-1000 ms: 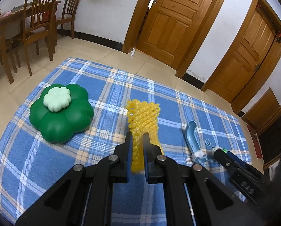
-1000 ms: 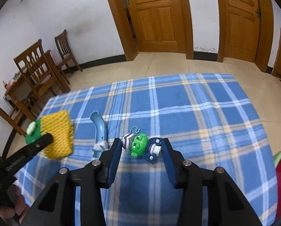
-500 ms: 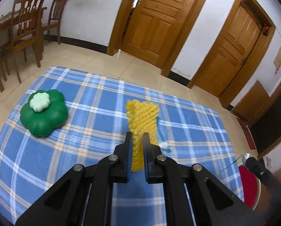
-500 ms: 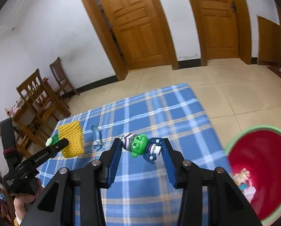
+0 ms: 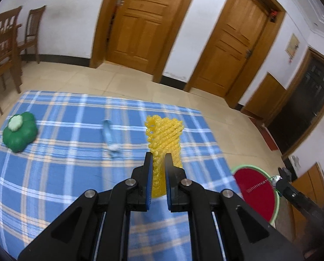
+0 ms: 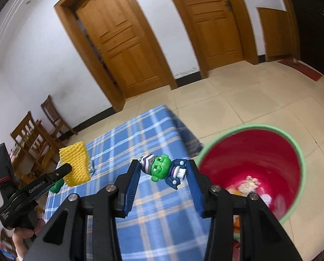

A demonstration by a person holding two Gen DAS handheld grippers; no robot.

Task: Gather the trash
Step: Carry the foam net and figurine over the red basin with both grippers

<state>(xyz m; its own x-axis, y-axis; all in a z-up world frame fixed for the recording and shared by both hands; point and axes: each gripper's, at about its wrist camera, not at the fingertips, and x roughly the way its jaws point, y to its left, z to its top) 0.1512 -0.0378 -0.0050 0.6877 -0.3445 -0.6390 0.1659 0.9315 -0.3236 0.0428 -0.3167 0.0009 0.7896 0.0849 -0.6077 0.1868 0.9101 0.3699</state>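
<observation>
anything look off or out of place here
Nothing is spilled or broken. One oddity: the right gripper holds a green toy figure beside the red bin, though it looks like a toy, not trash. The left gripper pinches yellow foam netting.

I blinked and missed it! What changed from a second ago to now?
Both hands swung toward the red bin, now in view beside the table. Nothing was grabbed or dropped: the left hand-held gripper still pinches the yellow foam net, the right hand-held gripper still holds the green toy figure.
</observation>
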